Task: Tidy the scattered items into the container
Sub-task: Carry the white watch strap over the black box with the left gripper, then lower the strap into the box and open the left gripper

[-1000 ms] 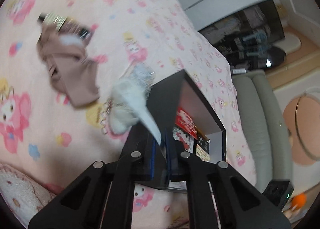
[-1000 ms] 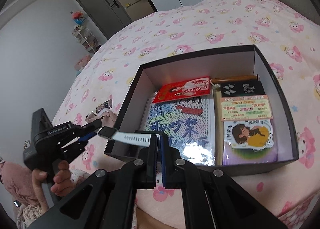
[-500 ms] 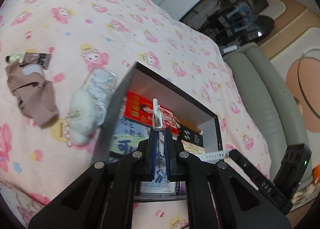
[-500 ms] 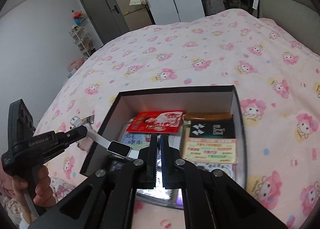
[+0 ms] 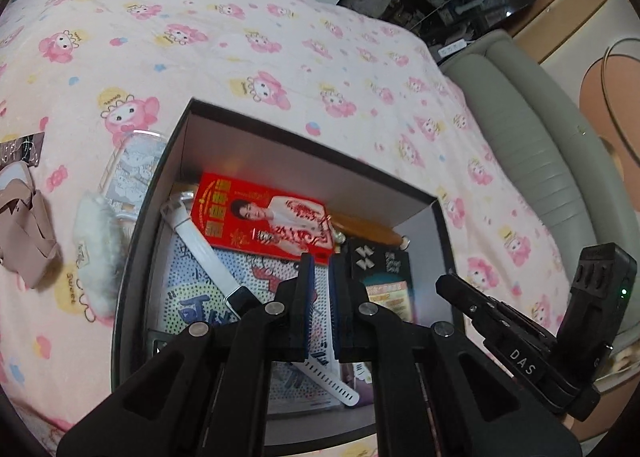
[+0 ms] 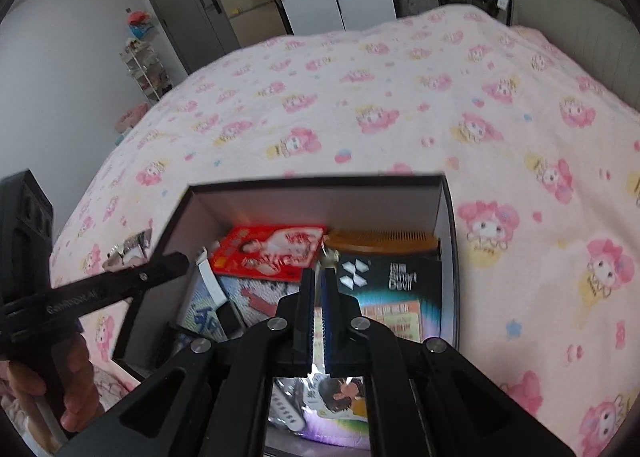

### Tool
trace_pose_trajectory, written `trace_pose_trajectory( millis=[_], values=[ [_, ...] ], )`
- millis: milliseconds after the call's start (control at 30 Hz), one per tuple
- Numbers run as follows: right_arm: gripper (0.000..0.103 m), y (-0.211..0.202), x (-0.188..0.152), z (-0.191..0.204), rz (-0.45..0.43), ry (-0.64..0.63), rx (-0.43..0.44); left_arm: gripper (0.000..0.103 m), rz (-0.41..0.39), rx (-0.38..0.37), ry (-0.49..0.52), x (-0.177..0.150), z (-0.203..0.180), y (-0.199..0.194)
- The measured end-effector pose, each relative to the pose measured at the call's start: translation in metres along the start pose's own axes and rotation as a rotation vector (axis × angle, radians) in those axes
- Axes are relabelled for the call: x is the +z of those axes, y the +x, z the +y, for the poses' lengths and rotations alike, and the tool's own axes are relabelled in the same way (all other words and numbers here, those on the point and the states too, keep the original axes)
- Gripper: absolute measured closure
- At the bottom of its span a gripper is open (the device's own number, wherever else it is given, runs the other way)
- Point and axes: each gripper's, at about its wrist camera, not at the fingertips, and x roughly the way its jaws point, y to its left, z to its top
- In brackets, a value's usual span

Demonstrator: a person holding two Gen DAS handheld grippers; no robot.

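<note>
Both grippers hang over the black box (image 5: 436, 241) on the pink cartoon-print blanket (image 5: 248, 33). The left gripper (image 5: 319, 269) has its fingers drawn narrow with nothing between them; so has the right gripper (image 6: 316, 281). The white watch (image 5: 208, 257) lies inside the box along its left side, across the dotted booklet (image 5: 256, 285), beside the red packet (image 5: 260, 217). Outside, left of the box, lie a white fluffy item (image 5: 96, 253) and what seems a beige cloth (image 5: 24, 233) (blurred at the edge).
</note>
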Motion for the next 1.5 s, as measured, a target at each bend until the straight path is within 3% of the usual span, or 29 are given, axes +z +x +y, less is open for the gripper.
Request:
trace_pose_trajectory(
  millis=[200, 400, 500, 633, 700, 767, 933, 967, 1033, 1067, 1267, 1400, 1467, 1500],
  values=[
    [0.101, 0.000, -0.006, -0.017, 0.022, 0.056, -0.002, 0.098, 0.024, 0.073, -0.010, -0.006, 0.011, -0.001],
    [0.101, 0.010, -0.008, -0.024, 0.072, 0.103, 0.035, 0.095, 0.128, 0.104, 0.073, -0.016, 0.008, -0.001],
    [0.101, 0.012, -0.011, -0.020, 0.104, 0.092, 0.055, 0.087, 0.215, 0.116, 0.129, -0.022, 0.000, 0.010],
    [0.101, 0.020, -0.018, -0.008, 0.173, 0.064, 0.137, 0.085, 0.363, 0.083, 0.097, -0.030, -0.005, 0.038],
    [0.101, 0.021, -0.020, -0.003, 0.176, 0.055, 0.125, 0.076, 0.437, 0.083, 0.087, -0.034, -0.009, 0.054],
    [0.101, 0.020, -0.021, -0.001, 0.164, 0.034, 0.076, 0.053, 0.472, 0.097, 0.068, -0.038, -0.008, 0.067],
    [0.101, 0.021, -0.020, -0.015, 0.170, 0.070, 0.048, 0.055, 0.435, 0.134, 0.010, -0.039, -0.005, 0.073],
    [0.101, 0.022, -0.020, -0.017, 0.177, 0.084, 0.057, 0.071, 0.425, 0.144, 0.006, -0.038, -0.005, 0.073],
    [0.101, 0.023, -0.020, -0.021, 0.190, 0.104, 0.075, 0.094, 0.402, 0.154, -0.016, -0.035, -0.001, 0.074],
    [0.101, 0.024, -0.019, -0.020, 0.193, 0.108, 0.079, 0.098, 0.398, 0.124, -0.049, -0.034, 0.003, 0.073],
    [0.100, 0.029, -0.023, -0.010, 0.236, 0.081, 0.139, 0.098, 0.318, -0.022, -0.166, -0.021, 0.007, 0.066],
    [0.100, 0.039, -0.029, -0.002, 0.283, 0.047, 0.142, 0.094, 0.310, -0.016, -0.207, -0.013, 0.015, 0.055],
    [0.100, 0.048, -0.035, 0.001, 0.335, 0.039, 0.167, 0.083, 0.324, 0.040, -0.196, -0.014, 0.023, 0.046],
    [0.100, 0.053, -0.039, 0.003, 0.364, 0.034, 0.182, 0.082, 0.337, 0.068, -0.198, -0.017, 0.025, 0.044]
  ],
)
